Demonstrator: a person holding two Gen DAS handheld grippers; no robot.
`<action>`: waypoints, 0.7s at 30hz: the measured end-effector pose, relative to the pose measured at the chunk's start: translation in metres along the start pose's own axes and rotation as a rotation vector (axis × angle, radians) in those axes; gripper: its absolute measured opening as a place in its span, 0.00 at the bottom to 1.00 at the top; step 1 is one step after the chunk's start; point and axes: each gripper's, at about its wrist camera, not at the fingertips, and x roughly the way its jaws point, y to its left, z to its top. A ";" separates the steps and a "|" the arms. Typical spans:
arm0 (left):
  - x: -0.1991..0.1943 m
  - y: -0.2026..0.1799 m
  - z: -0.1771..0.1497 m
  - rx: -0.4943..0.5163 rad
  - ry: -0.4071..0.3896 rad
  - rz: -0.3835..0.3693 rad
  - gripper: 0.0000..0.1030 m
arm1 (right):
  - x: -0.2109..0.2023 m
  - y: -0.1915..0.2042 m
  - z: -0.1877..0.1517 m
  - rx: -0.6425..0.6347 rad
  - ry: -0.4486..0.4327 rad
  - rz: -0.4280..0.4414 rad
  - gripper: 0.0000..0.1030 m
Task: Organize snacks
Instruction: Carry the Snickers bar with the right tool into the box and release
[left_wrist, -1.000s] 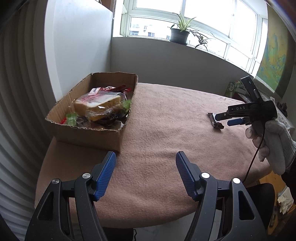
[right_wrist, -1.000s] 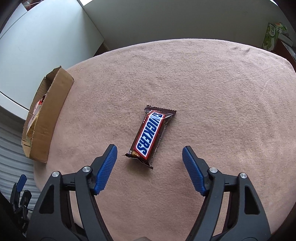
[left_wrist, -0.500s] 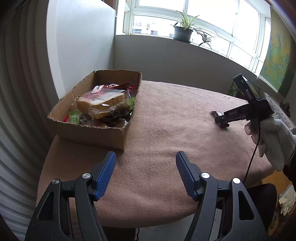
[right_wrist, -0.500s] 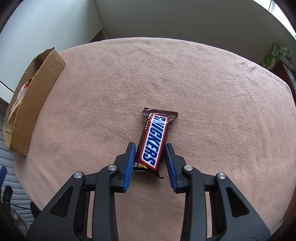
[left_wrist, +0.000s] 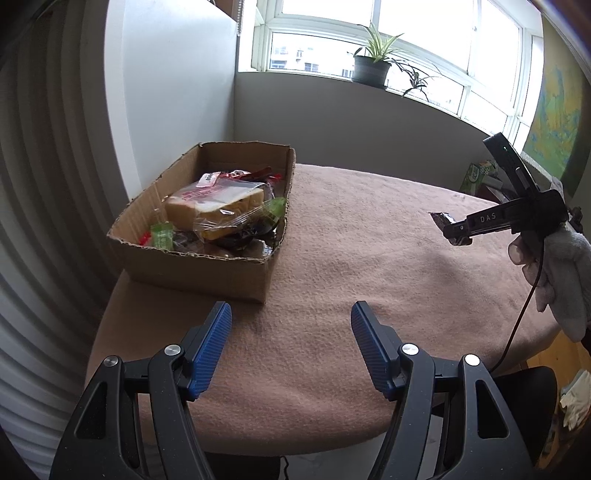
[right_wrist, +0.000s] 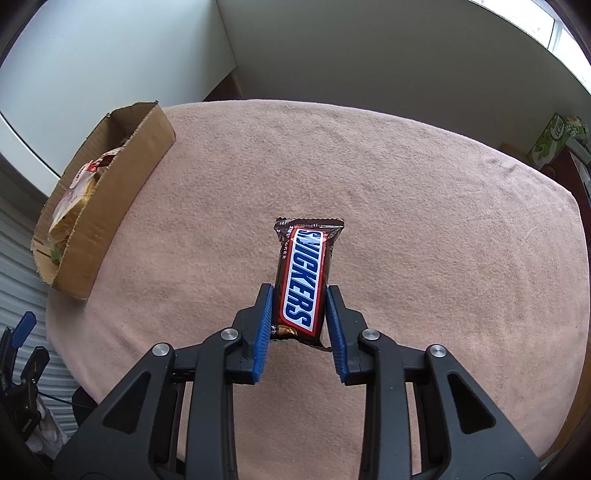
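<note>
A brown Snickers bar (right_wrist: 304, 277) sits lengthwise between the blue pads of my right gripper (right_wrist: 299, 289), which is shut on its near end and holds it just above the cloth-covered table (right_wrist: 443, 240). From the left wrist view, that right gripper (left_wrist: 458, 234) hangs over the table's right side with the bar's end (left_wrist: 439, 218) sticking out. An open cardboard box (left_wrist: 195, 266) at the table's left holds a wrapped bread slice (left_wrist: 218, 210) and other snack packets. My left gripper (left_wrist: 290, 308) stands open over the near table edge, holding nothing.
A gloved hand (left_wrist: 561, 269) grips the right tool, its cable hanging down. A green carton (right_wrist: 550, 142) stands beyond the table's far right. A potted plant (left_wrist: 371, 66) is on the windowsill. A white wall panel lies behind the box (right_wrist: 110, 210).
The right gripper's jaws closed from wide apart onto the Snickers bar, then lifted it off the cloth and turned a little. The left gripper stayed where it was, open.
</note>
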 end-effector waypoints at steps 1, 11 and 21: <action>0.000 0.002 0.000 -0.003 0.000 0.001 0.65 | -0.003 0.007 0.003 -0.011 -0.010 0.004 0.28; -0.001 0.029 -0.006 -0.045 -0.007 0.010 0.65 | -0.025 0.072 0.030 -0.098 -0.064 0.105 0.28; 0.000 0.048 -0.010 -0.075 -0.020 -0.001 0.65 | -0.012 0.158 0.075 -0.244 -0.081 0.153 0.28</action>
